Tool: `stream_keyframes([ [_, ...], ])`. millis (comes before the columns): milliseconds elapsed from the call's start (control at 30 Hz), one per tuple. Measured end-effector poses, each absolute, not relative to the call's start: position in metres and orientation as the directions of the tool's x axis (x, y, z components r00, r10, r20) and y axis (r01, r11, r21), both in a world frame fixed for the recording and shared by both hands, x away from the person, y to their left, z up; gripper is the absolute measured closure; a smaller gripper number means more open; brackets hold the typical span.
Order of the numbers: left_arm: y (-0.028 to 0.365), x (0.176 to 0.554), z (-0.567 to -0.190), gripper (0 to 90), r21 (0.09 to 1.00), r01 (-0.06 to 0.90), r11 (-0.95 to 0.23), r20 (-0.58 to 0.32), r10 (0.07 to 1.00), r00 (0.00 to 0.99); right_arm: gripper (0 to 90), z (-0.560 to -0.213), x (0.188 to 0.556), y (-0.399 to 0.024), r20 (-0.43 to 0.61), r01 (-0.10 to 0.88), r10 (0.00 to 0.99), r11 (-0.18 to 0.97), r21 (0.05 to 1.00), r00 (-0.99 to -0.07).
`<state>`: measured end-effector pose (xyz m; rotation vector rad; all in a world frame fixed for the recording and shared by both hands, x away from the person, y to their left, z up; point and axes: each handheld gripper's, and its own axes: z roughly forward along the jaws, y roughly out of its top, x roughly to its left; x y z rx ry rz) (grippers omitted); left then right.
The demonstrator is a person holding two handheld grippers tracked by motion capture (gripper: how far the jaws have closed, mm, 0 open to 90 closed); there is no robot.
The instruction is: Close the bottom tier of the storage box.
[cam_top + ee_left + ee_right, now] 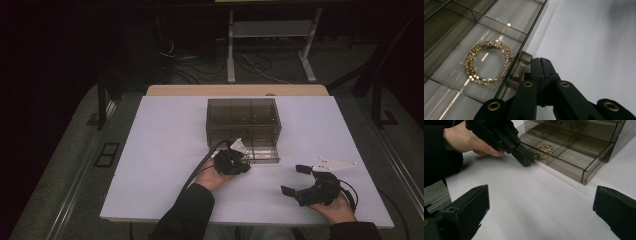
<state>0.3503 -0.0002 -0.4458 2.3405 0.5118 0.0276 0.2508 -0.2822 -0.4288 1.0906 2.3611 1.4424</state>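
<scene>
White table under you, keep your left claw [541,65] pinched shut on the drawer's handle tab [520,67], bracelet [489,62] inside, and pull straight; right claw [541,207] waits open.

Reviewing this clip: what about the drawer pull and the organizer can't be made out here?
- Drawer handle: left gripper view, the shut left tongs cover its near end, so how it is gripped is hidden.
- Gold bracelet: right gripper view, partly behind the drawer wall and left tongs.
- Organizer box: high view, upper compartments too dark and small to tell contents.
- Right tongs: open, tips cut off by the frame edges.
</scene>
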Motion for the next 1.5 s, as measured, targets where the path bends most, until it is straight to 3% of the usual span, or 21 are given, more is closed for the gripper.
stream_keyframes([
  [1500, -0.002, 0.38, -0.448, 88.7, 0.676, 0.432, -0.597, -0.166, 0.447, 0.879, 0.1, -0.429, 0.251, -0.283, 0.225, 0.502, 0.663, 0.261, 0.825, -0.714],
])
